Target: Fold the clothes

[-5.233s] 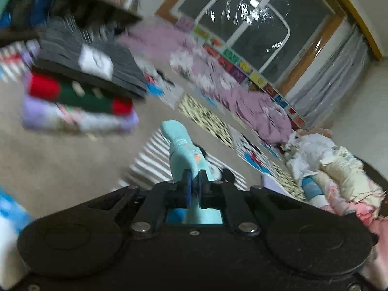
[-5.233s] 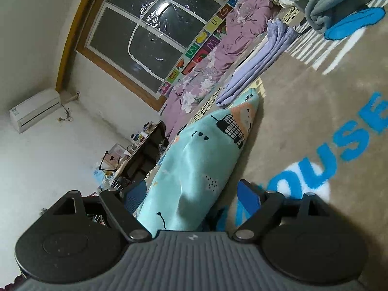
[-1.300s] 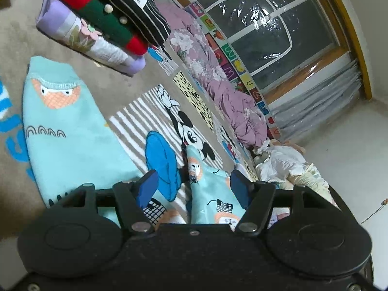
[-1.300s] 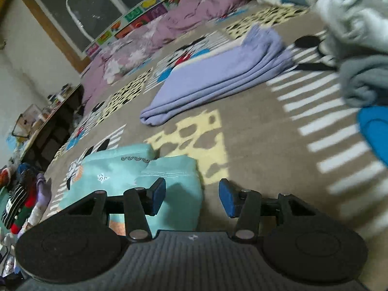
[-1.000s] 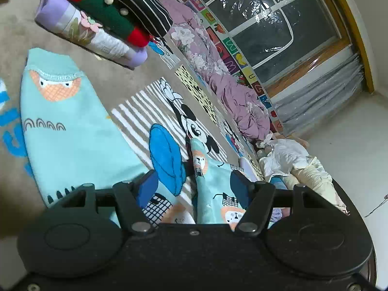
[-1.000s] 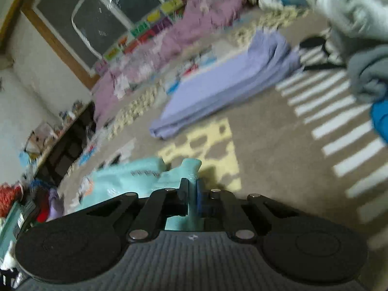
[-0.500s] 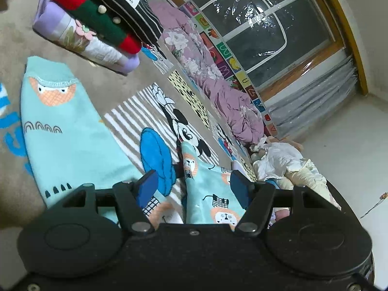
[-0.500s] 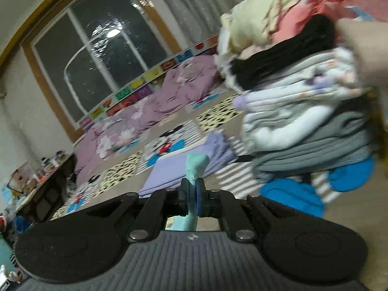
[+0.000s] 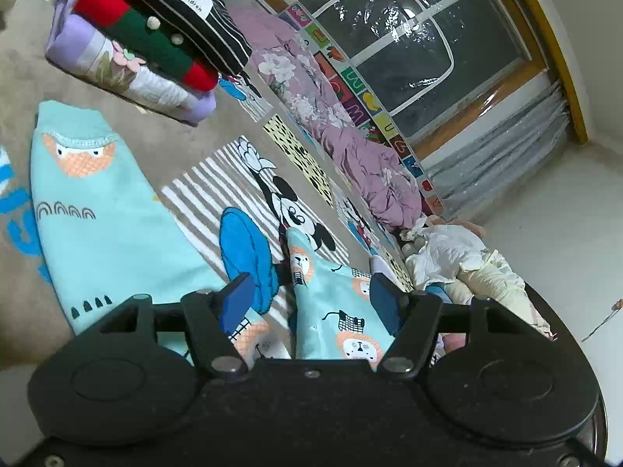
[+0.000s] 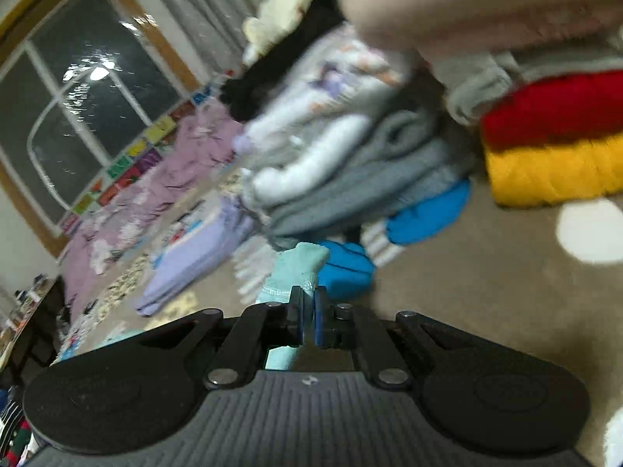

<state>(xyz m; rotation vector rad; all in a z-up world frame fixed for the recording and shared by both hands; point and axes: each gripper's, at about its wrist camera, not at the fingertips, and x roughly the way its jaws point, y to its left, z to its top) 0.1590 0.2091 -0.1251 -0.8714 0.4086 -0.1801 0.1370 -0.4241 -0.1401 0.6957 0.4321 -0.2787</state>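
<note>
Teal pants (image 9: pixel 97 210), lower left of left view: soft, light, floppy. Cuff (image 10: pixel 300 268) held clamped in R gripper (image 10: pixel 307 319); L gripper (image 9: pixel 311 299) spread, nothing held. Hems best gripped.

A big dark window with a brown wooden frame (image 9: pixel 409 50) sits in a plain white wall (image 9: pixel 564 194). A bright lamp shines back in the glass. Thin grey curtains (image 9: pixel 502 148) hang bunched at one side of the window. Under it runs a strip of colourful letter cards (image 9: pixel 350 78). The floor is a soft beige carpet (image 10: pixel 467 292) with white stripes, blue letters and a cartoon mouse picture (image 9: pixel 296 210). A dark low shelf (image 10: pixel 35 311) stands by the far wall.
</note>
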